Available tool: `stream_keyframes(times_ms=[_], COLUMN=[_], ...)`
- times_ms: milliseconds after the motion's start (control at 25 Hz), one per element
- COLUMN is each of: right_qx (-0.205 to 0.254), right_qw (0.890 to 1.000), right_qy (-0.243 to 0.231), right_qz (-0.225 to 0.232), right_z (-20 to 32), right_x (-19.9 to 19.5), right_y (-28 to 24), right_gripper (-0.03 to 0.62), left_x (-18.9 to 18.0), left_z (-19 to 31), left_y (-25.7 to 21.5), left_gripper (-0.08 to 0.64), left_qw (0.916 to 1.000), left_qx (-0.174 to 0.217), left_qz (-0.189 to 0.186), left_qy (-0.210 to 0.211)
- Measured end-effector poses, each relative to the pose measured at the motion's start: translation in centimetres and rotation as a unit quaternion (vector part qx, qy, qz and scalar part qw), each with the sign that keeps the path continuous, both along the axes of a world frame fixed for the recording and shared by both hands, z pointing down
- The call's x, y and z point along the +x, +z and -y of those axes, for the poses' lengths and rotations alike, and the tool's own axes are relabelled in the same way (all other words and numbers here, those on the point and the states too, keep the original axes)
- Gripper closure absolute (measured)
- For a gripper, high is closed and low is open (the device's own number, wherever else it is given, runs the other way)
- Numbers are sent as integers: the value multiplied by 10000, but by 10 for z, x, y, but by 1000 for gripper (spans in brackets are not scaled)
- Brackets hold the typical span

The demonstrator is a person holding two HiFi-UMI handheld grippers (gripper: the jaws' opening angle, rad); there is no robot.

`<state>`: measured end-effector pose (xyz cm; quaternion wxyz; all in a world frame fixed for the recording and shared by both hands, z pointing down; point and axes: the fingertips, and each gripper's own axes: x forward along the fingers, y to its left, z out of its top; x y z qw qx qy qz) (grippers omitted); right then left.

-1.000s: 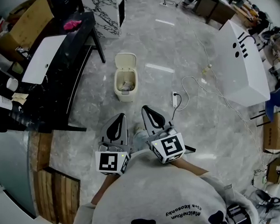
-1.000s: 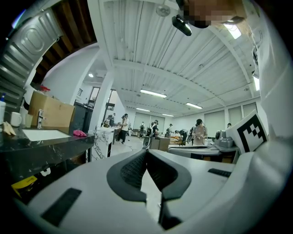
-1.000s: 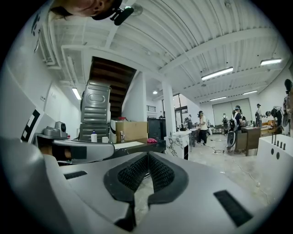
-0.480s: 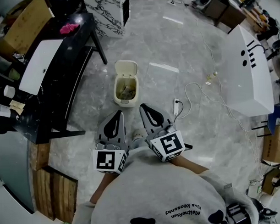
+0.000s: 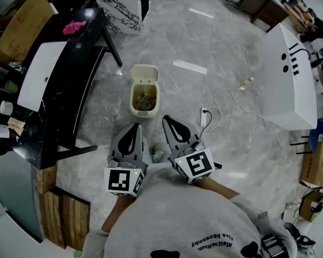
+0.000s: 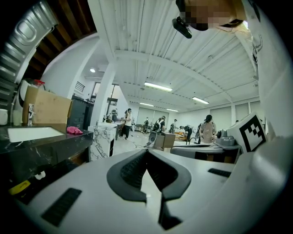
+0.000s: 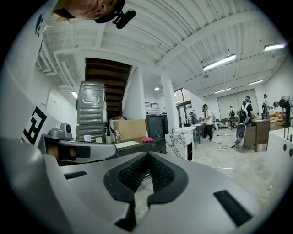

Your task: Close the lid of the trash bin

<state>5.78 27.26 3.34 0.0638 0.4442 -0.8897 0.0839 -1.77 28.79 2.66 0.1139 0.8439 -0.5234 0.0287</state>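
Observation:
A small cream trash bin [image 5: 143,97] stands on the grey floor, its lid [image 5: 145,73] swung up and back, rubbish showing inside. My left gripper [image 5: 135,125] and right gripper [image 5: 167,119] are held side by side, both shut and empty, their tips a short way on the near side of the bin. In the left gripper view the shut jaws of the left gripper [image 6: 147,151] point level across the room; the bin is hidden below them. The right gripper [image 7: 147,155] looks the same in the right gripper view.
A black table [image 5: 69,65] with a white board stands left of the bin. A power strip [image 5: 204,117] and white cable [image 5: 229,97] lie on the floor right of it. A large white box [image 5: 286,74] stands at the far right. A marbled block [image 5: 120,13] stands beyond.
Both grippers have moved forward toward the bin, which now lies closer to their tips. Their jaws stayed shut.

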Motion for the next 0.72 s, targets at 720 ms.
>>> stream_keyframes(times_ms=[720], right_qx=[-74], right_qw=[9929], right_qy=[1181], right_qz=[-102], right_z=[147], right_x=[-59], right_y=[11], right_gripper=[560], left_x=[-82], left_z=[169], left_y=[18], left_gripper=[540], left_qw=[9957], left_qx=[-124], left_qz=[-93], left_qy=[916])
